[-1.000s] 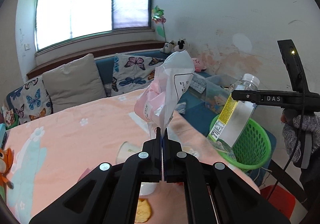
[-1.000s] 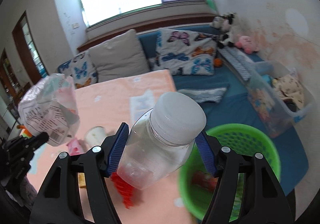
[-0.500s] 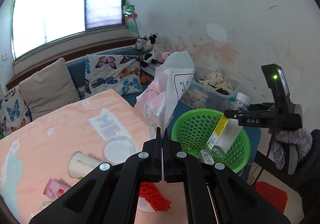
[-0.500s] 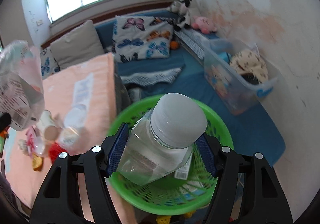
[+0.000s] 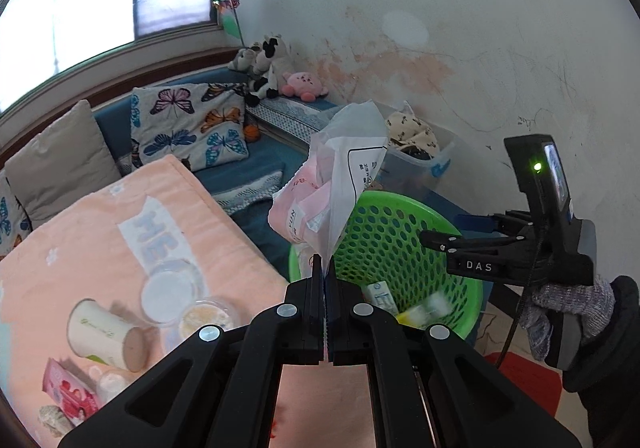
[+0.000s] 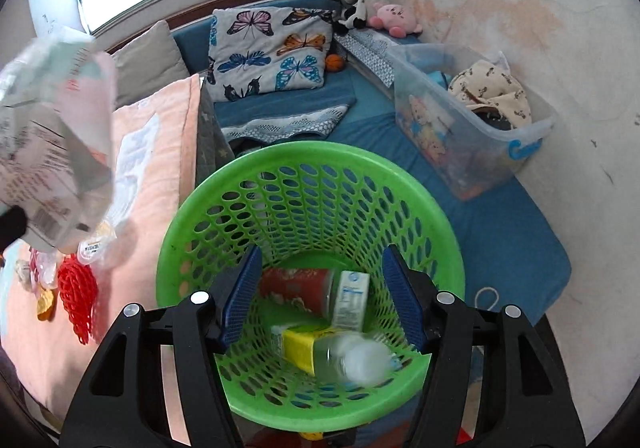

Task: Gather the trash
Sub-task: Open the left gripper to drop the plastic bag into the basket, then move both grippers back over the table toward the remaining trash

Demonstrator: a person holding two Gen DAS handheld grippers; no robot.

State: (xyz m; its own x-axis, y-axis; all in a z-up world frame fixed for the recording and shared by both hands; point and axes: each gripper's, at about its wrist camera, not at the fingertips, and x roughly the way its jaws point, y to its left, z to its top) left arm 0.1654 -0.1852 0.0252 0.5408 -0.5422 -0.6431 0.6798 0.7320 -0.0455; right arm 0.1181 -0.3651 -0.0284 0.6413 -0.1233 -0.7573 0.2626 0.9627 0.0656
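Observation:
My left gripper (image 5: 325,268) is shut on the lower edge of a crumpled clear plastic bag (image 5: 340,176) with pink wrappers inside. The bag stands up over the near rim of the green mesh basket (image 5: 400,208). My right gripper (image 6: 322,252) hangs over the basket (image 6: 312,152), held by a gloved hand. Its jaws are closing with nothing between the blue pads (image 6: 244,288). A clear bottle with a yellow label (image 6: 340,356) lies blurred on the basket floor beside a red can (image 6: 296,284) and a small white carton (image 6: 352,300). The bag (image 6: 52,136) shows at the left of the right wrist view.
The table's peach cloth (image 5: 120,232) bears a tipped paper cup (image 5: 104,332), round lids, a pink packet (image 5: 68,392) and a red foam net (image 6: 78,296). Behind the basket are a blue sofa with butterfly cushions, a clear storage box (image 6: 472,128) and the wall.
The bottle has left the right gripper's pads and dropped into the basket. Both grippers have moved from over the table to the basket, the left carrying the bag along.

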